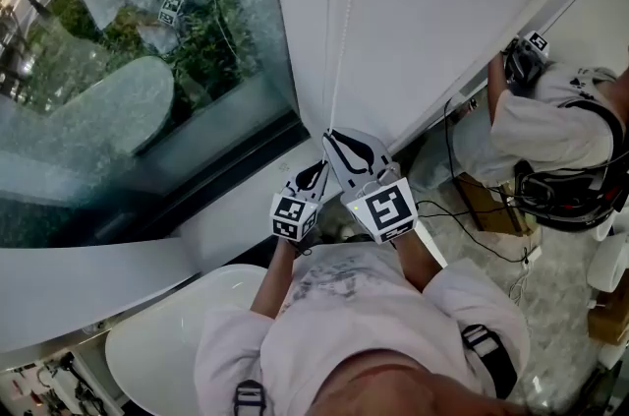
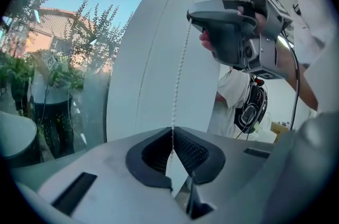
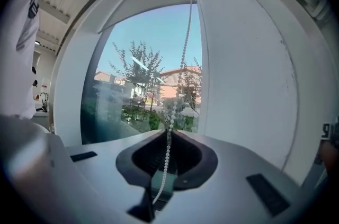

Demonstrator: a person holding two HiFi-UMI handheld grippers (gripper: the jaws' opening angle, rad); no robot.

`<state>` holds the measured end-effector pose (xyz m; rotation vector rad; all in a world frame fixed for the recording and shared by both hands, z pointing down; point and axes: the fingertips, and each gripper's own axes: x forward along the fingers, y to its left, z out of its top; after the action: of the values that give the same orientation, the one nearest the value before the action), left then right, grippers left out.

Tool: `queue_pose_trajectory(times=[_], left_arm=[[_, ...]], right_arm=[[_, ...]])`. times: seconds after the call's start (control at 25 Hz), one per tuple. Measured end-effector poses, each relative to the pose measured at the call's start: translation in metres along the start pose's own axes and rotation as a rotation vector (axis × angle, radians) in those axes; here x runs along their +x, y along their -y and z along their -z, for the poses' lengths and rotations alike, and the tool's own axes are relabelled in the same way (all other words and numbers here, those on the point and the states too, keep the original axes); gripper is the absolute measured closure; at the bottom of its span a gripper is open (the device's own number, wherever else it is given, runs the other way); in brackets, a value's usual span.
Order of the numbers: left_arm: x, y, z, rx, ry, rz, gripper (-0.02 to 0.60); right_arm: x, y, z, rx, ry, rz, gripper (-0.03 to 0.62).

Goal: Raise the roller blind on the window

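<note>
While left tongs (image 2: 172, 132) and right tongs (image 3: 169, 132) both pinch the bead chain (image 2: 179, 74), it runs vertically; right grips higher, left just below.

Head downward, gripper views upward — chain (image 3: 183, 56) shared

my left gripper (image 2: 172, 150) and right gripper (image 3: 168, 137) have smooth matt grey plastic shells with black ribbed, rubbery-looking pads (image 2: 192, 152). the bead chain (image 3: 183, 53) looks like glossy white plastic pearls. the window glass (image 1: 147, 80) is shiny and reflective. the wall (image 3: 254, 69) is matt white, faintly scuffed.
</note>
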<state>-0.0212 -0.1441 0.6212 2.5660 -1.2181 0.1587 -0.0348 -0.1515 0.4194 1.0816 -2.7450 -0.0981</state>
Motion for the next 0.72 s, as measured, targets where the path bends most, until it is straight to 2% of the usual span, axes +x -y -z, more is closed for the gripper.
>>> queue_pose_trajectory(times=[0.16,0.28,0.4,0.64,0.72], left_arm=[[-0.011,-0.003,-0.018,0.009,0.044,-0.016,0.569],[-0.025,-0.005,-0.041,0.012,0.095,-0.033,0.527],[-0.040,-0.008,-0.067,0.021,0.151,-0.052,0.517],[-0.063,-0.016,-0.113,0.045,0.234,-0.109,0.535],[-0.069,-0.017,-0.120,0.054,0.253,-0.128,0.560]], right_arm=[[-0.002,0.001,0.001,-0.040,0.014,0.020,0.530],[-0.005,0.002,0.004,-0.052,0.011,0.037,0.528],[-0.006,0.002,0.010,-0.058,0.003,0.033,0.454],[-0.007,0.009,0.025,-0.004,-0.017,0.049,0.457],[-0.008,0.008,0.034,0.010,-0.021,0.053,0.496]])
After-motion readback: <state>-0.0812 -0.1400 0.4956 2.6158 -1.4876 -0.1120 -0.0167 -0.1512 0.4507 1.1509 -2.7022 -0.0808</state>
